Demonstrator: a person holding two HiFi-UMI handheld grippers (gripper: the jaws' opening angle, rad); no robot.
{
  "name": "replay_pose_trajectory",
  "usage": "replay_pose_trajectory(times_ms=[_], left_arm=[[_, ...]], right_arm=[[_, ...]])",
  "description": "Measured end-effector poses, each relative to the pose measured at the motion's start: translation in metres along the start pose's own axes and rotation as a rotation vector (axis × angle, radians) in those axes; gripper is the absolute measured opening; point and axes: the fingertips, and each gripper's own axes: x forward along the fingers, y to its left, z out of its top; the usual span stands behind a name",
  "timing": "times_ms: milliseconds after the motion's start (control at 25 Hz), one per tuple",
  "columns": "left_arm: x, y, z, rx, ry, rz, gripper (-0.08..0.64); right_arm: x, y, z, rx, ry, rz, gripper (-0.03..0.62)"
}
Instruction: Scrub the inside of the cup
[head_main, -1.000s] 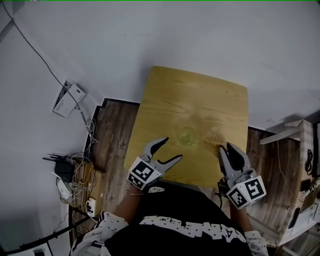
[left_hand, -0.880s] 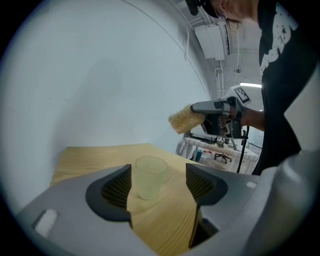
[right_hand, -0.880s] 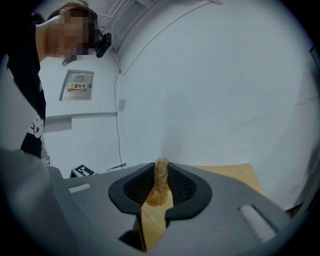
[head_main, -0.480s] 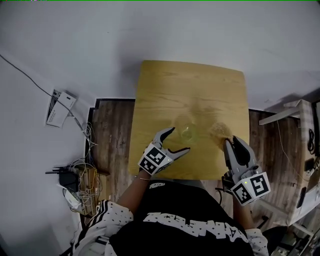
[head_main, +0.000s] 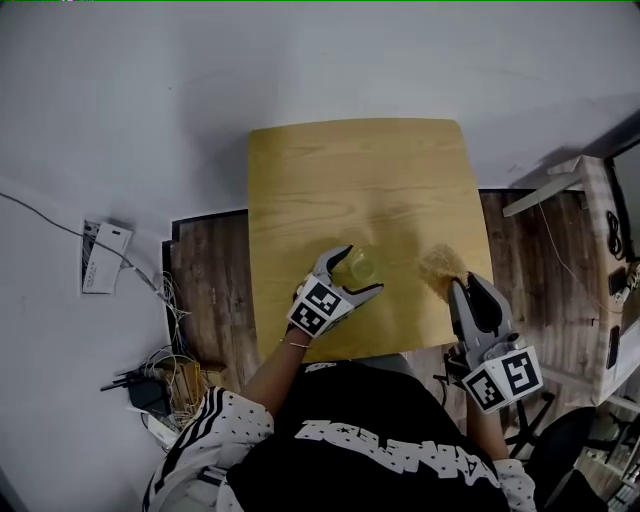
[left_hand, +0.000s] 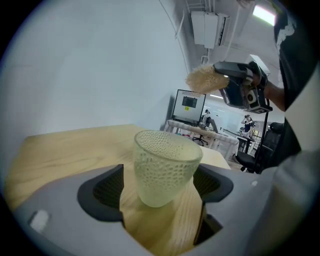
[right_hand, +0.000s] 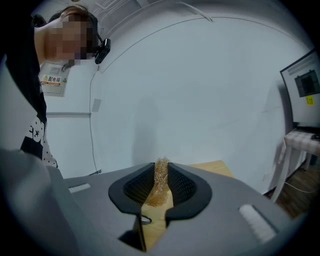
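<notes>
Left gripper (head_main: 360, 272) fingers have just been opening wide and are straddling the upright cup (left_hand: 165, 167) toward the table's (head_main: 350, 170) near edge without gripping it, probably lining up to steady it, while the right gripper (head_main: 468, 286) is pinching the scrubber (head_main: 440, 265) off to the cup's right, ready to go in.

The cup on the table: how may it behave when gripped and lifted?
The cup looks like dimpled, see-through glass, so it is probably stiff, fairly heavy for its size and breakable. The dimples may help against slipping. It narrows toward its base, so a push near the rim might tip it.
</notes>
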Motion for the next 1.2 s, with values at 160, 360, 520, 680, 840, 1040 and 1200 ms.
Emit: replay_pose_trajectory(times_ms=[160,360,520,680,840,1040,1200], left_arm=[[0.012,-0.004,0.003,-0.006,-0.018,-0.05,0.416],[0.017,-0.008,0.014,0.003,-0.061,-0.077,0.413],[0.017,-0.008,0.018,0.01,-0.06,-0.082,0.405],[0.004,-0.01,0.034,0.031,-0.087,-0.078,0.4],[-0.016,-0.007,0.057,0.099,-0.081,-0.035,0.397],[-0.045,0.001,0.081,0.223,-0.032,0.053,0.397],[-0.067,0.002,0.093,0.33,0.036,0.103,0.397]], right_arm=[[-0.012,-0.006,0.004,0.012,-0.023,-0.058,0.092],[-0.022,-0.012,0.007,0.023,-0.041,-0.105,0.092],[-0.023,-0.01,0.008,0.024,-0.047,-0.114,0.092],[-0.021,-0.008,0.006,0.022,-0.046,-0.101,0.092],[-0.01,-0.002,0.005,0.023,-0.043,-0.062,0.092],[0.008,0.011,0.004,0.02,-0.033,0.022,0.092],[0.021,0.036,0.009,-0.001,-0.039,0.152,0.091]])
